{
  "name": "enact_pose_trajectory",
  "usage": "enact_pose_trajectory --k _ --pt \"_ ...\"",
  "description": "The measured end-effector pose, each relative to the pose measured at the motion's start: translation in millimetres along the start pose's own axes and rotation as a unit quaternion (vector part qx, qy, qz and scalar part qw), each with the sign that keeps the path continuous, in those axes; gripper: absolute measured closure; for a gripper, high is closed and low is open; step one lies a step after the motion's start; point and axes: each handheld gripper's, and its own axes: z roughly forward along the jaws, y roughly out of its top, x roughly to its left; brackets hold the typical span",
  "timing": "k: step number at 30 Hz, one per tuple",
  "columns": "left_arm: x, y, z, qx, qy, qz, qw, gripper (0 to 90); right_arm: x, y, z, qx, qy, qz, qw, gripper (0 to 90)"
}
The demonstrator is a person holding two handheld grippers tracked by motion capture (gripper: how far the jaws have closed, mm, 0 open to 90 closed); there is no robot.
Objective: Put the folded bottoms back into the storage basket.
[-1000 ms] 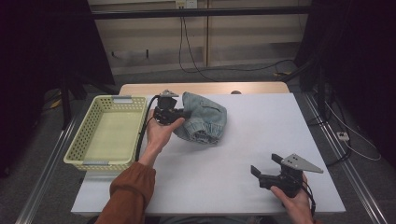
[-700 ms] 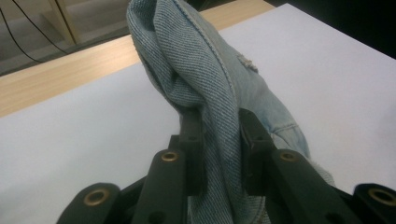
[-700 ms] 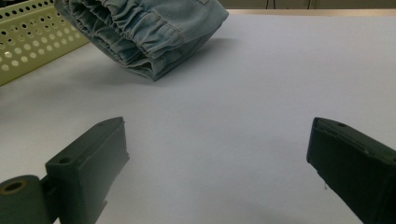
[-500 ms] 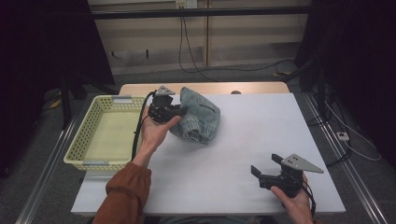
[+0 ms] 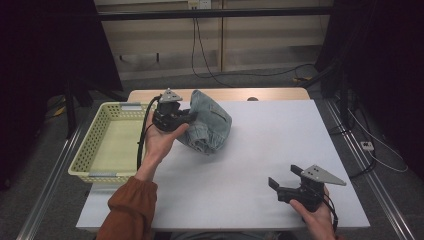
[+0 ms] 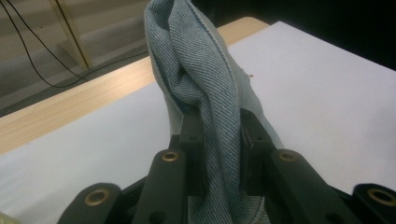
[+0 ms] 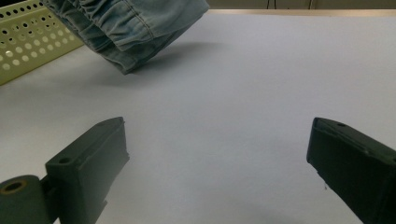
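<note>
- Far left, at nine o'clock on the table (image 5: 260,165), sits the yellow basket (image 5: 95,150).
- Just beside it, the left gripper (image 5: 184,119) has its jaws clamped on a fold of the denim garment (image 5: 210,125), which sits bunched at about eleven o'clock.
- Down at five o'clock, the right gripper (image 5: 284,177) rests in the hand, jaws spread wide with nothing between them, well apart from the denim.

Denim garment (image 7: 126,23) — raised beyond wide-apart fingers (image 7: 88,163)
</note>
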Motion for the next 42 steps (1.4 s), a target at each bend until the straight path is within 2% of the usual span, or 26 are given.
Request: enact_pose_trajectory --k 5,12,15,16,27,31,35,42 --pt "1.8 0.5 -10.8 -0.010 0.003 -0.004 0.9999 75.3 0.2 -0.1 0.1 0.001 0.002 0.000 1.0000 5.3" --pt "0.2 2.7 -26.1 -0.020 0.009 0.003 0.9998 75.4 0.3 0.0 0.3 0.002 0.001 -0.002 1.0000 5.3" --pt "1.9 3.0 -33.0 -0.024 0.010 -0.003 0.9997 75.4 0.2 0.0 0.4 0.002 0.001 -0.003 1.0000 5.3" --pt "2.5 2.8 -34.5 -0.028 0.009 -0.012 0.9995 75.3 0.4 0.0 0.4 0.003 0.001 -0.003 1.0000 5.3" --pt "0.8 4.1 -51.9 -0.038 0.012 -0.002 0.9992 75.4 0.5 -0.1 1.0 0.004 0.000 -0.003 1.0000 5.2" --pt "2.1 4.5 -57.4 -0.043 0.019 -0.011 0.9988 75.5 1.0 -0.3 0.2 0.004 0.001 -0.003 1.0000 5.2" --pt "1.8 4.5 -61.3 -0.044 0.025 -0.005 0.9987 75.5 1.0 -0.4 -0.3 0.004 0.000 -0.004 1.0000 5.2" --pt "3.4 5.5 -66.8 -0.052 0.025 -0.006 0.9983 75.5 1.4 -0.4 -0.2 0.004 0.002 -0.006 1.0000 5.2"
